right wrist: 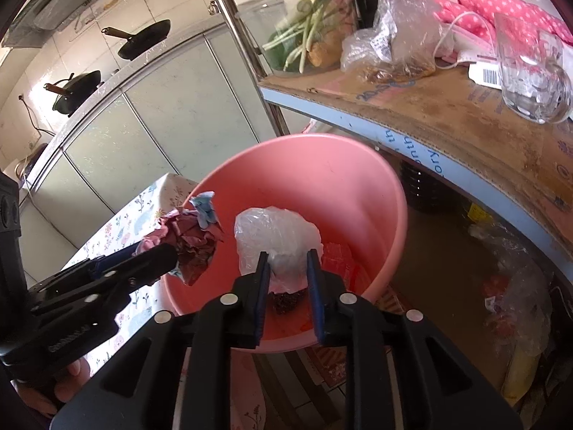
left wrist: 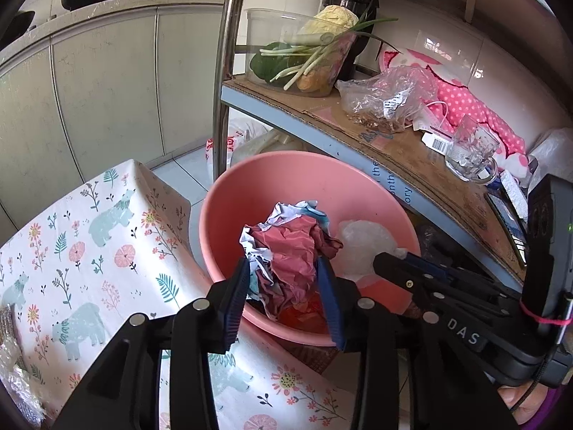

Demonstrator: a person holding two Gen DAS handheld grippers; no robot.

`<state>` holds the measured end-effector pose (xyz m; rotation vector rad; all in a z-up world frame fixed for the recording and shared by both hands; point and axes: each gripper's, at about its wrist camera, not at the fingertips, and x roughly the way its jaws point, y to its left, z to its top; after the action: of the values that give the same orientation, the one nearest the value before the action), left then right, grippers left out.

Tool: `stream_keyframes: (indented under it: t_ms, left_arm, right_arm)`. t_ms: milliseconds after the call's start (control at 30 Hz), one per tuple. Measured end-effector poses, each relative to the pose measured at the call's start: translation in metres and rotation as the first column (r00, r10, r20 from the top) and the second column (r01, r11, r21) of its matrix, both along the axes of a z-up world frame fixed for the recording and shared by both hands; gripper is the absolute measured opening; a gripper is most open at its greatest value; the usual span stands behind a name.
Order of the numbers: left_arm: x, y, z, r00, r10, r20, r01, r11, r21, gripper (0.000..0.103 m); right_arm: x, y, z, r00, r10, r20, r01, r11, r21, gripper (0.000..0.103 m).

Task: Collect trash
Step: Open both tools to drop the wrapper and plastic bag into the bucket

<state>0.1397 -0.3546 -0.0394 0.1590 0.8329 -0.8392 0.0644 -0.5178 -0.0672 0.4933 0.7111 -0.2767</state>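
Note:
A pink plastic basin [left wrist: 286,157] [right wrist: 304,139] stands just beyond the table's corner, under a shelf. My left gripper [left wrist: 283,263] is over its near rim, shut on a crumpled dark red and white wrapper [left wrist: 286,243]; the wrapper's sides touch both blue pads. In the right wrist view that wrapper [right wrist: 193,240] hangs at the left gripper's [right wrist: 172,254] tip, above the basin's left rim. My right gripper [right wrist: 288,255] is shut on a clear plastic bag [right wrist: 275,229], pinched between its pads over the basin's inside. The same bag [left wrist: 361,240] shows beside the right gripper [left wrist: 383,259] in the left wrist view.
Red scraps [right wrist: 336,258] lie in the basin. A floral tablecloth [left wrist: 89,251] covers the table at lower left. The cardboard-lined shelf [left wrist: 412,150] overhangs the basin, carrying a glass mug [left wrist: 469,154], a tub of greens [left wrist: 304,53] and pink cloth. A metal pole [left wrist: 224,71] rises behind.

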Motion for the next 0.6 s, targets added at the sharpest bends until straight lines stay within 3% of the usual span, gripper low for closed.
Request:
stream_keyframes:
  t_ms: [100,600]
  left_arm:
    - [-0.002,0.002,0.004,1.0,0.003,0.0,-0.003,1.0,-0.01,0.041]
    - [-0.023,0.023,0.035,0.998,0.04,0.042,-0.039,0.999,-0.038,0.043]
  right_arm:
    - [-0.001,-0.001,0.0,1.0,0.0,-0.001,0.0,1.0,-0.003,0.029]
    - [-0.023,0.018,0.028,0.996,0.057,0.068,-0.054,0.998,-0.037,0.029]
